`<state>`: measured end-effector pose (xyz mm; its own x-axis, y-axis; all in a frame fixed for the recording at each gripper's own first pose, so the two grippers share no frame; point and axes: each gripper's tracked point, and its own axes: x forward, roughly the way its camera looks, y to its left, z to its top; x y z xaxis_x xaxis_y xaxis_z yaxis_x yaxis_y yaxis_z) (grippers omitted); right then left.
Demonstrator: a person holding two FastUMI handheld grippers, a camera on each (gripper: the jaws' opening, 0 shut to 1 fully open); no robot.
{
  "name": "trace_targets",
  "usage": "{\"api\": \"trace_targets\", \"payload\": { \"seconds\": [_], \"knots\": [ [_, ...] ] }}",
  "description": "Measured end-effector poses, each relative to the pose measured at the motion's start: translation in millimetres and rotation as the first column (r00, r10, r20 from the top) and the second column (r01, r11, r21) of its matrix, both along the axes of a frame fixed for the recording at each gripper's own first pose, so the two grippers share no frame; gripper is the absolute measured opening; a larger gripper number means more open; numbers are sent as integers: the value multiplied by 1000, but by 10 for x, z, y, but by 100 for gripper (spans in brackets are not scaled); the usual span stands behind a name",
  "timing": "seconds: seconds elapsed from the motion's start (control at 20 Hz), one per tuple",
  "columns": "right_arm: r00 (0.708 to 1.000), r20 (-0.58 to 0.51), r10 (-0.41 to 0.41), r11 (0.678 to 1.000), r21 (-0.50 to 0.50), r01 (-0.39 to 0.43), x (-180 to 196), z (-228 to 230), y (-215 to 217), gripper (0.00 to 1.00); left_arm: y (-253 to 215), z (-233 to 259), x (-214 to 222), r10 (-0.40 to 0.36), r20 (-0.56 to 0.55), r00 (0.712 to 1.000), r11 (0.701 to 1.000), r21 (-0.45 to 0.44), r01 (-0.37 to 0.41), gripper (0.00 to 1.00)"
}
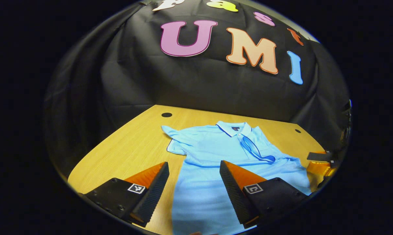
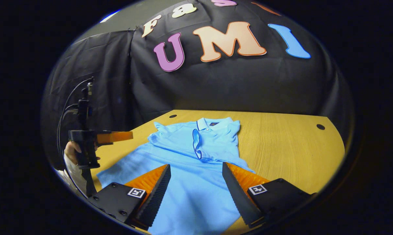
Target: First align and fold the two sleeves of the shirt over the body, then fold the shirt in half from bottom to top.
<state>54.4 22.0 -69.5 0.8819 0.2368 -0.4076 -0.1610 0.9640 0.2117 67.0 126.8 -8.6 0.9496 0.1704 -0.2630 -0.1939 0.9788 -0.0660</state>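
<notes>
Lying flat beneath both wide-open, empty grippers (image 1: 194, 182) (image 2: 196, 186): shirt (image 2: 186, 156), collar at 12 o'clock; bare table (image 2: 287, 150) stretching toward 3 o'clock.

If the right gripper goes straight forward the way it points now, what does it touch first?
Most likely the blue shirt: the open right gripper points over its body toward the collar. Its height above the cloth is unclear.

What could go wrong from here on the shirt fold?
1. One sleeve already lies folded over the shirt; dragging the cloth for the next fold could pull it out of line.
2. The other sleeve is spread flat on the table, so the open left gripper may pinch too little cloth and slip off.
3. The right gripper, also open, hovers over the body; grabbing there could bunch the fabric.
</notes>
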Motion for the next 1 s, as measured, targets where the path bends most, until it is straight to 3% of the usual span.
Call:
{"api": "trace_targets", "payload": {
  "seconds": [0.3, 0.5, 0.8, 1.0],
  "knots": [
    [999, 53, -6, 998, -63, 9, -155, -47, -92, 99, 357, -52, 566, 26, -66, 997, 1000, 9, -25, 93],
    [998, 42, -38, 999, -30, 39, -187, -99, -193, 99, 474, -266, 868, 16, -143, 990, 998, -54, -24, 93],
    [999, 37, -38, 999, 0, 38, -215, -78, -236, 98, 744, -518, 1129, 66, -212, 975, 998, -6, -69, 92],
    [998, 47, -50, 999, 6, 49, -225, -39, -291, 98, 794, -599, 1179, 70, -234, 970, 997, -7, -74, 84]
  ]
}}
